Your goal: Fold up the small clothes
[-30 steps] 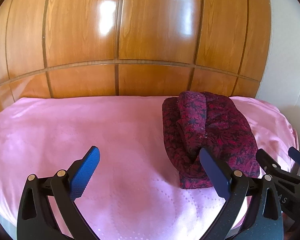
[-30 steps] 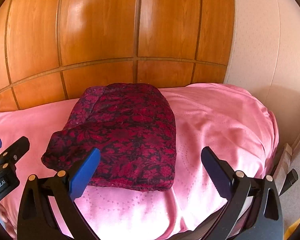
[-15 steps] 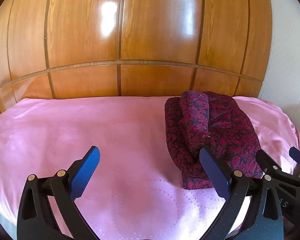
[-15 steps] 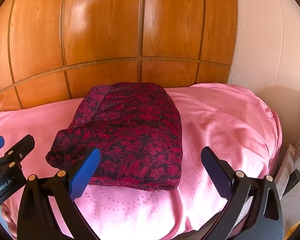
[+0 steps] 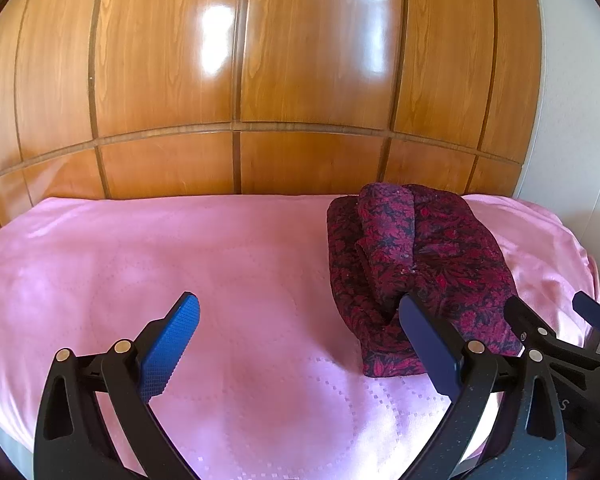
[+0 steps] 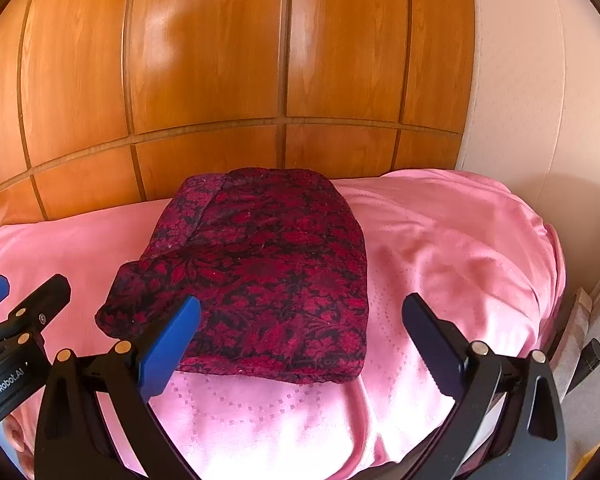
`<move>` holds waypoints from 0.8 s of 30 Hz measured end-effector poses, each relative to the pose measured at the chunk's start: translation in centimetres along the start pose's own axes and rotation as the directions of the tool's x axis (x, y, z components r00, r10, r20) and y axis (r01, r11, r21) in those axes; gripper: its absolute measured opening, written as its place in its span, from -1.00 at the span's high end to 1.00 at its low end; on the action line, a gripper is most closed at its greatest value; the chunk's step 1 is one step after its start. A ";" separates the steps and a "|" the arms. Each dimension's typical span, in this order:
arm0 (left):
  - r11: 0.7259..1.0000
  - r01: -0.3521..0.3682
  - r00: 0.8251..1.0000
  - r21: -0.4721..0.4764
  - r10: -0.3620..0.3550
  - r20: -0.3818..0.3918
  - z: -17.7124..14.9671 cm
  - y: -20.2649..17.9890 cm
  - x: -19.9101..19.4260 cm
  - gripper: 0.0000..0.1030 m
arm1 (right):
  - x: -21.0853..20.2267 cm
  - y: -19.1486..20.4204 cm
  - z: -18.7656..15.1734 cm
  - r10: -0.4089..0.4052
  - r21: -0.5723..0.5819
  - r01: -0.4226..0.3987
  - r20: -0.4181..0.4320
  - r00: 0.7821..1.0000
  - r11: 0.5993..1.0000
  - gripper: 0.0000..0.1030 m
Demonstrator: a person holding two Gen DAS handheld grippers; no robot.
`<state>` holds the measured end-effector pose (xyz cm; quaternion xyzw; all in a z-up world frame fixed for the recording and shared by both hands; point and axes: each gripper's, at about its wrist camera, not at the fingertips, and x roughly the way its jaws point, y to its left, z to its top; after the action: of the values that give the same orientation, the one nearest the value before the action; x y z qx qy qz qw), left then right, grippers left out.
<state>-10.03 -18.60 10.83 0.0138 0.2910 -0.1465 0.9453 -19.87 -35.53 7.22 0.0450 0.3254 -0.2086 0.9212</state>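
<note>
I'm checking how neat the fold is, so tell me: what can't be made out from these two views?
- Folded red garment: its underside and inner layers are hidden by its own top layer in both views.
- Its near left corner: covered by the right gripper's blue finger in the right wrist view.
- Pink bedspread: near edge cut off behind the left gripper in the left wrist view.

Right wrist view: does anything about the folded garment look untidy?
Mostly neat, but the red floral garment has a rolled flap sticking out at its near-left corner, breaking the rectangle. Both grippers, left and right, are open and off it.
</note>
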 end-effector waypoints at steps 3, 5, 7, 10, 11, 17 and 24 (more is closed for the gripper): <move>1.000 -0.001 1.000 0.000 0.001 0.001 0.0 0.0 0.0 -0.92 | -0.1 0.1 0.0 0.000 0.002 0.000 0.002 1.000 1.000 -0.95; 1.000 -0.001 1.000 0.001 0.001 0.001 0.0 0.0 0.0 -0.92 | -0.1 0.2 -0.1 0.001 0.000 -0.001 0.004 1.000 1.000 -0.95; 1.000 -0.004 1.000 0.001 0.004 0.002 0.0 0.0 -0.1 -0.92 | 0.0 0.2 -0.1 0.002 -0.002 -0.002 0.004 1.000 1.000 -0.95; 1.000 -0.003 1.000 0.005 0.003 0.004 0.0 0.1 -0.1 -0.92 | -0.1 0.2 -0.1 0.000 -0.001 0.000 0.004 1.000 1.000 -0.95; 1.000 -0.004 1.000 0.004 0.004 0.005 0.0 0.1 -0.1 -0.92 | -0.1 0.3 -0.1 0.000 0.000 0.000 0.005 1.000 1.000 -0.95; 1.000 -0.003 1.000 0.005 0.003 0.003 0.0 0.1 -0.1 -0.92 | 0.0 0.3 -0.2 0.002 -0.001 -0.002 0.000 1.000 1.000 -0.95; 1.000 -0.009 1.000 0.005 0.009 0.000 -0.1 0.1 -0.2 -0.92 | 0.2 0.2 -0.1 0.006 0.005 -0.006 0.001 1.000 1.000 -0.95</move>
<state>-10.28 -18.45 10.84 0.0175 0.2904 -0.1431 0.9460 -19.71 -35.38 6.97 0.0479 0.3241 -0.2066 0.9220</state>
